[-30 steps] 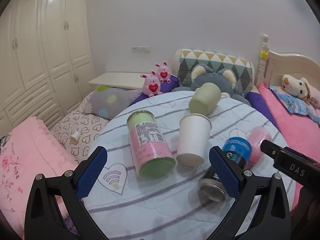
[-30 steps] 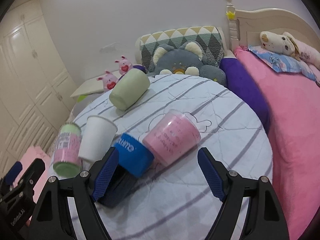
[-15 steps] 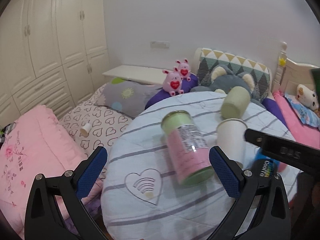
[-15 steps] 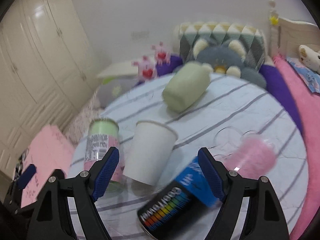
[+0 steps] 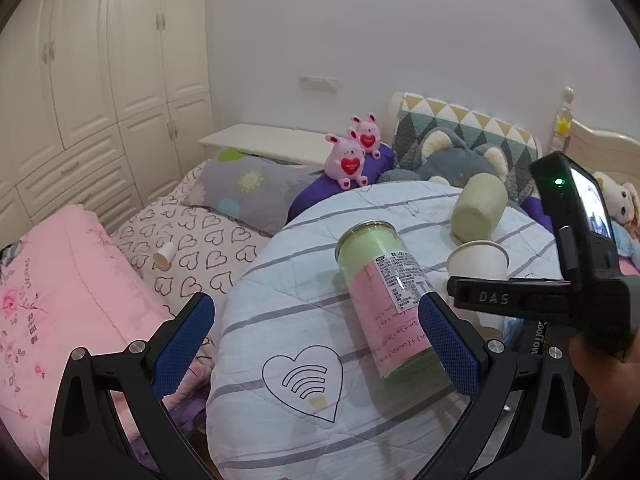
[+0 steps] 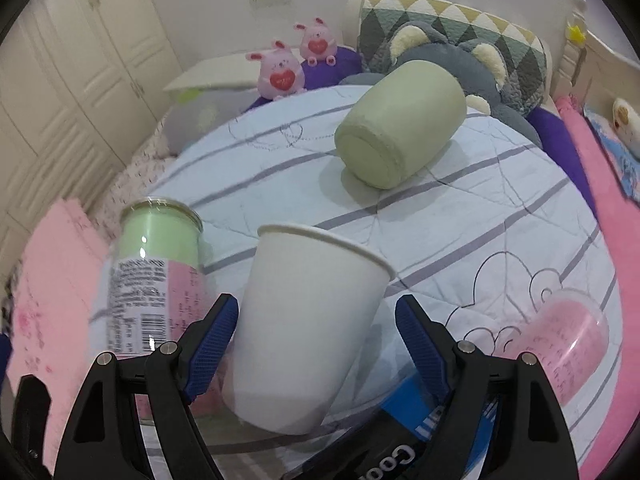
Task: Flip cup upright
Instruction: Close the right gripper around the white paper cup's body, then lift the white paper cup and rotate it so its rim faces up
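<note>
The round tabletop (image 6: 460, 208) under its striped quilted cover carries every container on its side, which is why you have to come in low and level instead of from above. Largest of them is the green-and-pink jar (image 5: 384, 300), lying with one end toward you in the left view; your left tool (image 5: 316, 328) hangs over the tabletop with its jaws wide apart, holding nothing and set back out of the way. The green mug (image 6: 400, 124) lies at the far side, base toward the right camera. The white paper cup (image 6: 308, 328) (the one I judge you are after) lies tipped, rim pointing away, and your right tool (image 6: 316, 336) straddles its body with jaws open, blue pads either side, not yet pressing. Beside it lie a blue can (image 6: 404, 428) and a small pink cup (image 6: 560, 344).
</note>
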`<state>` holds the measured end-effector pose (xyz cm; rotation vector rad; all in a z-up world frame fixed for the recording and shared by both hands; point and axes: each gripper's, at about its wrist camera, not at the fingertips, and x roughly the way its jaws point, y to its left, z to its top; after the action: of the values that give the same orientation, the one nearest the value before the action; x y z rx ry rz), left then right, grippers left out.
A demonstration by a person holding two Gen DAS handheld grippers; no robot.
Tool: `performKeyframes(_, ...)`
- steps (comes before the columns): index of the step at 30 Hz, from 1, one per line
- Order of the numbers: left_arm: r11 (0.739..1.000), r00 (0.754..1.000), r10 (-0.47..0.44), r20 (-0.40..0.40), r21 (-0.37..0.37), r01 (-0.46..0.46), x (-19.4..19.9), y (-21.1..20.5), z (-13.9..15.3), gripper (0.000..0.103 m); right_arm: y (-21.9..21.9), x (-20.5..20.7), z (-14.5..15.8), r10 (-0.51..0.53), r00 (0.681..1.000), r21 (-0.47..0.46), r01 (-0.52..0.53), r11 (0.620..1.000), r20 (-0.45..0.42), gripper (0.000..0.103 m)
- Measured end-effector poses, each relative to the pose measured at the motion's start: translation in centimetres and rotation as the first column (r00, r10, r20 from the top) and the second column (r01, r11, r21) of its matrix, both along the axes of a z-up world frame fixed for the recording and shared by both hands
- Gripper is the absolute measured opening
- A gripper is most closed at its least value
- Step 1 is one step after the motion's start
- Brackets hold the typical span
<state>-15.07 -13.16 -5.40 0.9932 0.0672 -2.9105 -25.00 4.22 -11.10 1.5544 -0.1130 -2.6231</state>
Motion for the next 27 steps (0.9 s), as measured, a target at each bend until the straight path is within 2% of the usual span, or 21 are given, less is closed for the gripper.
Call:
performKeyframes(4,1.000,1.000,-0.003,0.013,-0.008,0.003,-0.2,0.5,-0.2,0.103,-0.9,-0.1,-0.2,0.062,0.998,0.054,-0.062,0.997,0.014,0.082)
performKeyframes(6,1.000,1.000,-0.002,0.020,-0.016,0.002,-0.3,0.7,-0.3,0.103,-0.7,0.3,0.1,0.074,0.997,0.028,-0.074,0.997,-0.006,0.075)
performKeyframes(9,1.000,0.999,0.009,0.035,-0.028,-0.008,-0.5,1.0,-0.6,0.103,0.0,1.0,0.8,0.081,0.996,-0.019,-0.082,0.996,-0.045,0.075)
performKeyframes(13,0.999,0.999,0.020,0.047,-0.028,-0.018,-0.4,1.2,-0.6,0.103,0.7,1.6,1.3,0.077,0.994,-0.037,-0.080,0.996,-0.082,0.075)
performKeyframes(20,0.999,1.000,0.026,0.002,-0.021,-0.026,1.6,1.7,1.3,0.103,0.6,4.4,4.3,0.119,0.976,-0.035,-0.128,0.991,-0.180,0.074)
performKeyframes(27,1.000,0.999,0.015,-0.041,-0.008,-0.015,5.8,1.7,3.6,0.103,0.6,8.9,7.8,0.185,0.947,-0.027,-0.198,0.980,-0.263,0.074)
